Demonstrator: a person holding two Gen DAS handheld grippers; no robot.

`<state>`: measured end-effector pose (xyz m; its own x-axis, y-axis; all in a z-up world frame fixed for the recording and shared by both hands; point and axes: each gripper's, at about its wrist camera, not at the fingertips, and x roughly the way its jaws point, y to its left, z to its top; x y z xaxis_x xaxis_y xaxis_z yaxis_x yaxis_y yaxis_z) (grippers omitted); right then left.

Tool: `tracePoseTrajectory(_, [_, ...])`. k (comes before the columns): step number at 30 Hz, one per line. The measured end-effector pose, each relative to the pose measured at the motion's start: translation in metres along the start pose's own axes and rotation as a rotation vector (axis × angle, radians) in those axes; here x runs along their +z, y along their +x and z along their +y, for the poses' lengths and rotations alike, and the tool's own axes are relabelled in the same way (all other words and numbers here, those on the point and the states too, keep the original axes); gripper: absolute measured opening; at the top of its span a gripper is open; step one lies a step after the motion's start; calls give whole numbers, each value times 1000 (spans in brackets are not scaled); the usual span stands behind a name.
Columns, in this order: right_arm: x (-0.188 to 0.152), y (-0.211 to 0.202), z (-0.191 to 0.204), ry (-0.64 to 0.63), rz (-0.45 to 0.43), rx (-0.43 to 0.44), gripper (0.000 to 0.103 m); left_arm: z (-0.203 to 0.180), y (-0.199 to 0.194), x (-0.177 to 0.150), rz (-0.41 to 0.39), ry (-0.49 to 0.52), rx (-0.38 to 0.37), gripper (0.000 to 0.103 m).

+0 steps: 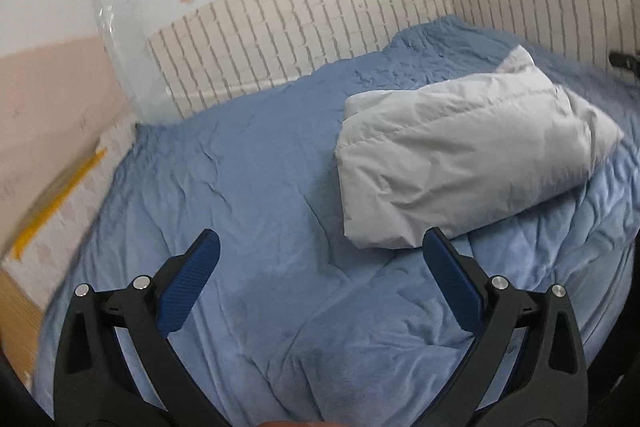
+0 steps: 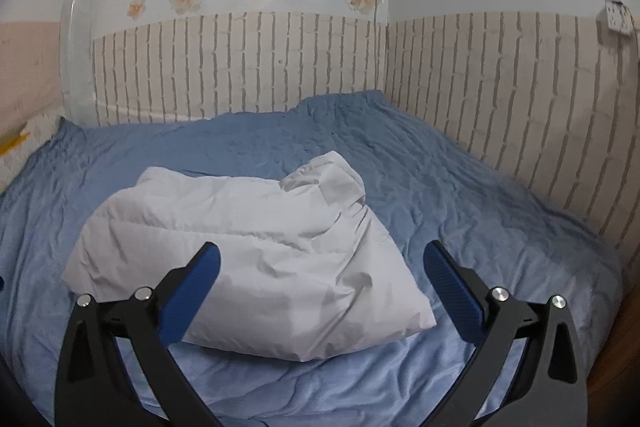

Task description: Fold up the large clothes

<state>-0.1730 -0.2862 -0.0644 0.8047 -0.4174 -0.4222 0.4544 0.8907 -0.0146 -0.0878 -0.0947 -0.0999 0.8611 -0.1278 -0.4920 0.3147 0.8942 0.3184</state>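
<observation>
A white puffy quilted jacket (image 1: pixel 460 163) lies folded into a thick bundle on the blue bed cover (image 1: pixel 248 187). In the left wrist view it sits to the right of my left gripper (image 1: pixel 320 247), which is open and empty above the bare cover. In the right wrist view the same jacket (image 2: pixel 256 255) lies straight ahead, its collar bunched at the far end. My right gripper (image 2: pixel 320 259) is open and empty, held just above the jacket's near end without touching it.
The blue cover (image 2: pixel 460 195) spreads over the whole bed, wrinkled. Brick-pattern walls (image 2: pixel 500 99) close the far and right sides. The bed's left edge and a yellow-striped box (image 1: pixel 52 211) show in the left wrist view. A dark object (image 1: pixel 624 61) pokes in at far right.
</observation>
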Motion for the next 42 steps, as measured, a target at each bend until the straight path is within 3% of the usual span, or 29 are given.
tracePoseTrajectory(6, [-1, -11, -2, 3, -39, -3, 101, -5, 0, 1, 17, 25, -6, 100])
tracePoseTrajectory(36, [-1, -3, 3, -38, -3, -26, 101, -2, -12, -2, -11, 7, -43, 100])
tracePoseTrajectory(42, [-5, 1, 0, -43, 11, -27, 101, 1, -9, -1, 8, -16, -112, 100])
